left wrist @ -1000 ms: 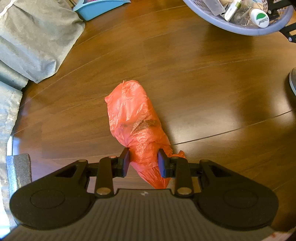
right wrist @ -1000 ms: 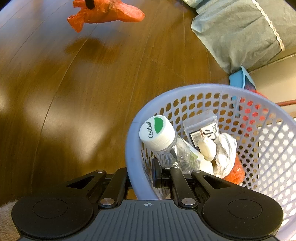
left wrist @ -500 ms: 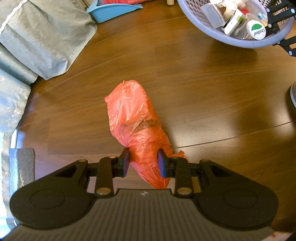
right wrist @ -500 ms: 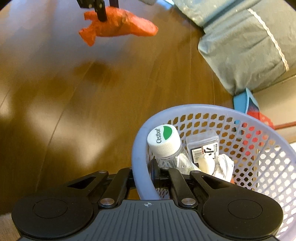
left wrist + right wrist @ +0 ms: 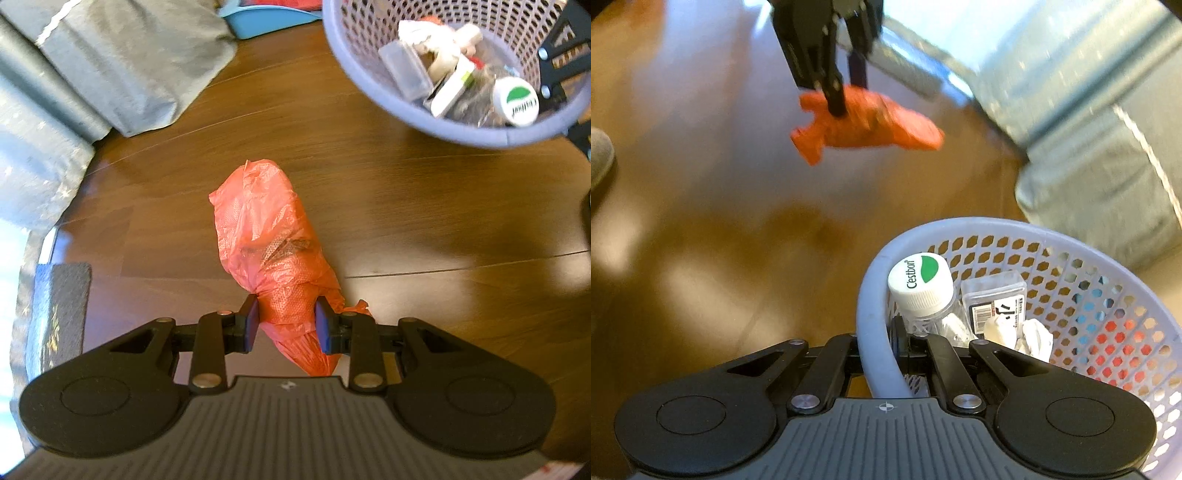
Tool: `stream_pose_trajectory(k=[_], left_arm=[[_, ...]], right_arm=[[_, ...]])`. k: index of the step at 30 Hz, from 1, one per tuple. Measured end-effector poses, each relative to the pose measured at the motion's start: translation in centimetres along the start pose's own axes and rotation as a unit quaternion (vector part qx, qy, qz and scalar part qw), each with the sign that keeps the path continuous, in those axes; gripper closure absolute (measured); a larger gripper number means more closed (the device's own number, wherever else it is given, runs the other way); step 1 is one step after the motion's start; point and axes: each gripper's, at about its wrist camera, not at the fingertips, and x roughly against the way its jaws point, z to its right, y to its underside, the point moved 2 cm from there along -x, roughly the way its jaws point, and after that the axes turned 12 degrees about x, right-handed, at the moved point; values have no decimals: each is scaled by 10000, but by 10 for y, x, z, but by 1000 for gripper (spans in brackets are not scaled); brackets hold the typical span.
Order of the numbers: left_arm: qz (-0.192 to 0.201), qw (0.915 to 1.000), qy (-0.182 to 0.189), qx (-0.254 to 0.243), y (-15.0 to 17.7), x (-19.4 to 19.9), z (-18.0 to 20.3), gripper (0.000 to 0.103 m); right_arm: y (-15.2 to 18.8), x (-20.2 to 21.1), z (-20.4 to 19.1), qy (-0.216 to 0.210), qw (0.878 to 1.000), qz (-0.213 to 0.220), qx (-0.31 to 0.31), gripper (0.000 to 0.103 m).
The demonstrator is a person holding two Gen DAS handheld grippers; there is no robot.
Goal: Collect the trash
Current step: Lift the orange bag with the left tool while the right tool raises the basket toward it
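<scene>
My left gripper (image 5: 287, 322) is shut on a crumpled orange plastic bag (image 5: 266, 236), which hangs clear of the wooden floor. The right wrist view shows that same bag (image 5: 864, 123) dangling from the left gripper (image 5: 849, 98) above the floor. My right gripper (image 5: 882, 350) is shut on the rim of a lavender mesh basket (image 5: 871, 306). Inside the basket lie a clear bottle with a white and green cap (image 5: 919, 282), a small plastic case (image 5: 995, 301) and crumpled paper. In the left wrist view the basket (image 5: 476, 129) sits at the upper right, tilted toward the bag.
Grey-green bedding (image 5: 122, 62) hangs down to the floor on the left. A blue dustpan (image 5: 266, 18) lies at the back. A dark mat (image 5: 62, 306) sits at the left edge. A grey slipper (image 5: 598, 155) shows at the far left of the right wrist view.
The basket, held by my right gripper, has come closer to the bag and lifted. My left gripper has raised the bag. Bag and basket now stand much nearer each other.
</scene>
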Motion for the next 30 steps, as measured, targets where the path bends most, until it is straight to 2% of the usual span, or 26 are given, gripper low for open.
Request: stream_pose_trajectory(k=[6,12,17,23,30], left_arm=[[40,9994,-233,244,12,19,-27,76],[11,9974,-526,490,28,43,-51,76],[-76,9957,-689,610,40,62,-64,76],[-68,9952,-711,668,49,84,-60,76],[82,9958,-590,701,37,93,-57,76]], right_arm=[[-33,-9,-2,-265,9944,928,440,103],[-62,-13,0,-758,9752,1969,663,103],[-72,-20,-2,-920,9724,2067,577,103],[-58,-20,5,-1048,9745,1972,208,103],[-34,-17,33,-1023,9766,1871,-280,103]])
